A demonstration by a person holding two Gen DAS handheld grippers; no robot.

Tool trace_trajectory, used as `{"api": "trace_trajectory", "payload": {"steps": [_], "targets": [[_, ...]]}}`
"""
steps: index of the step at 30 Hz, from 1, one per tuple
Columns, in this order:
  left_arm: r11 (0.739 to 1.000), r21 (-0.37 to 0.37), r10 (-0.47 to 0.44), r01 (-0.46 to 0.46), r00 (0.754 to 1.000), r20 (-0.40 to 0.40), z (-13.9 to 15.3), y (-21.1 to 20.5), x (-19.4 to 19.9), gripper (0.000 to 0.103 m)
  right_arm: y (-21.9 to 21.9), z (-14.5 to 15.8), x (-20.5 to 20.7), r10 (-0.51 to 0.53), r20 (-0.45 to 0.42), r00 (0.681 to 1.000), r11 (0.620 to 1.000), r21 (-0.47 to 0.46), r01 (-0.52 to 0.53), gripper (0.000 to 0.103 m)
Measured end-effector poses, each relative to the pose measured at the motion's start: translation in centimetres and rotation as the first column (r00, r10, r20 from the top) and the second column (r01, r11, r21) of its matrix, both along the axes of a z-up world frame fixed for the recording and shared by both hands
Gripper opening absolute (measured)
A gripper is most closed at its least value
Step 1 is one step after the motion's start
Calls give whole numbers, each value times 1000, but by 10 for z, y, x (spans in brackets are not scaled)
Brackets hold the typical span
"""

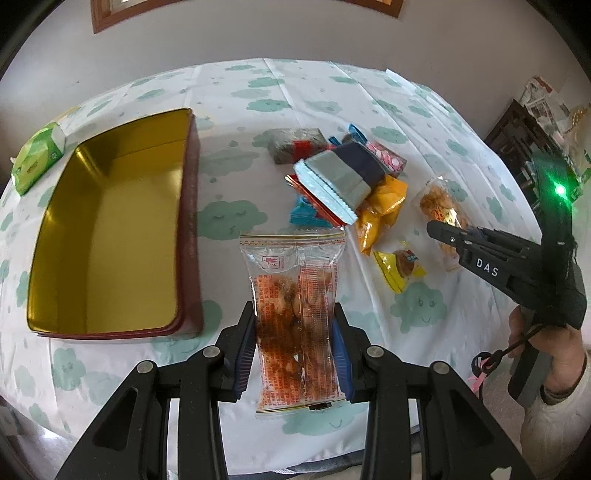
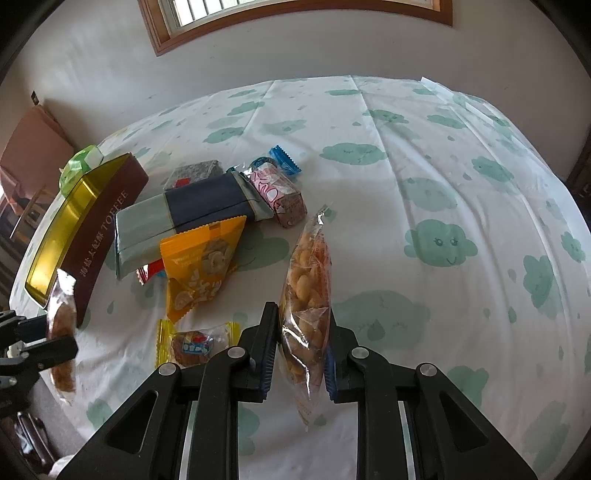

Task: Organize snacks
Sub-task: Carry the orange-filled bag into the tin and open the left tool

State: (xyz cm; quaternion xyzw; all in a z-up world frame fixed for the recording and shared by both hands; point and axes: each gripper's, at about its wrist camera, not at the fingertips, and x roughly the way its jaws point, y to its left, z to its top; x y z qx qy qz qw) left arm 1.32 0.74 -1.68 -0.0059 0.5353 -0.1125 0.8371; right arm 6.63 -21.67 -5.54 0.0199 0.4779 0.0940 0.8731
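Beside the open gold-lined rectangular tin (image 1: 110,229), the left gripper (image 1: 295,332) is clamping a clear red-printed snack packet (image 1: 295,295), while the right gripper (image 2: 301,343) is pinching a clear bag of golden puffs (image 2: 308,291).

We cannot read the small red print on the clear snack packet (image 1: 297,317), whose sides sit behind the pads of the left tool (image 1: 295,325). At three o'clock the right tool (image 1: 448,236) covers part of a clear packet of fried snacks (image 1: 439,206), and the person's hand (image 1: 546,354) is cut by the frame edge. Under the grey-and-navy pack (image 1: 340,173) at one o'clock, red and blue wrappers (image 1: 306,212) are mostly buried. In the right wrist view, the left tool (image 2: 44,332) at nine o'clock is cropped and its packet (image 2: 61,317) blurred. The window (image 2: 295,14) is cropped at twelve.
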Motion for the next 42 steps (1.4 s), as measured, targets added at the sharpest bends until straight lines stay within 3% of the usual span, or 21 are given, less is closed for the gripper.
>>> {"api": "trace_trajectory", "payload": {"steps": [8,15,21,25,42], "targets": [[1000,-2,31,-31,997,64,20,23,2,34,1,9,-5,-14,23,1000,1000,-14,15,22],[987,51,142,-149,983,118,29,74,18,34,-2,19,-7,-38,45,998,999,-20,39,22],[960,106,250,-259,964,91,11,122,36,34,-2,30,-9,-57,68,996,998,-19,58,22],[952,115,277,-284,958,74,-2,139,38,34,4,41,-11,-56,88,995,998,-18,58,22],[948,83,307,-309,951,28,-30,163,40,33,86,66,-10,105,119,987,994,-20,-103,22]]}}
